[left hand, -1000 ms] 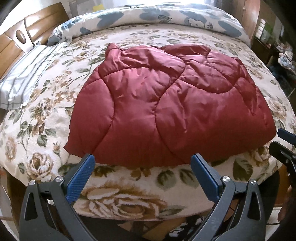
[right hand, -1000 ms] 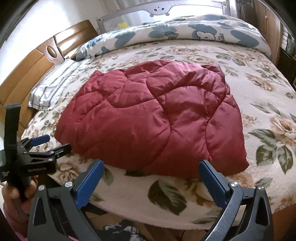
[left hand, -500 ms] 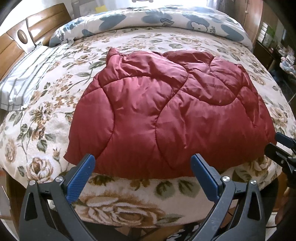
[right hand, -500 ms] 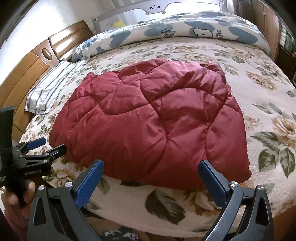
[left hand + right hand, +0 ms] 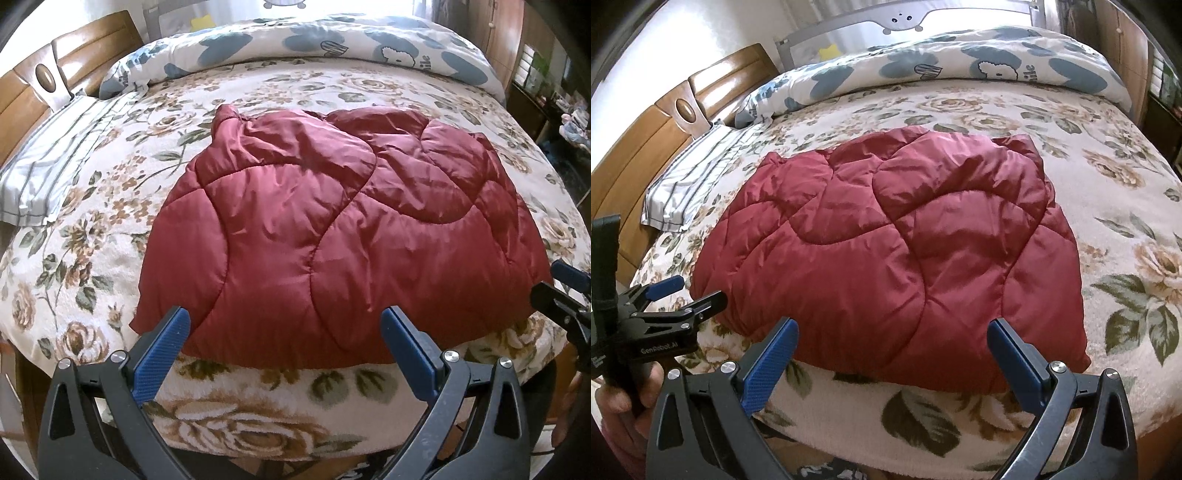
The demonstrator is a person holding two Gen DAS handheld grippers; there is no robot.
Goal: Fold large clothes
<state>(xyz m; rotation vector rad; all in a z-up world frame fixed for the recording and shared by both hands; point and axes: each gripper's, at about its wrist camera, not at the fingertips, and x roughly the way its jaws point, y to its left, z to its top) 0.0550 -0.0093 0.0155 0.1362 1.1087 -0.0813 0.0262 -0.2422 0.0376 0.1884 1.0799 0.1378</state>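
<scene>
A dark red quilted padded garment (image 5: 332, 236) lies spread flat on the floral bed cover, its near edge close to the bed's front edge; it also shows in the right wrist view (image 5: 897, 258). My left gripper (image 5: 284, 325) is open and empty, its blue-padded fingers just over the garment's near edge. My right gripper (image 5: 892, 336) is open and empty, also at the near edge. The left gripper shows from the side in the right wrist view (image 5: 676, 291), near the garment's left corner. The right gripper's tips show at the right edge of the left wrist view (image 5: 561, 288).
The bed (image 5: 258, 398) has a floral cover. A striped pillow (image 5: 48, 177) lies at the left by the wooden headboard (image 5: 646, 147). A rolled blue-and-white duvet (image 5: 960, 66) lies along the far side. Dark furniture (image 5: 546, 92) stands to the right.
Both grippers have moved forward and a little higher toward the garment's near edge; the garment now fills more of both views. Both stay open. The garment has not moved.
</scene>
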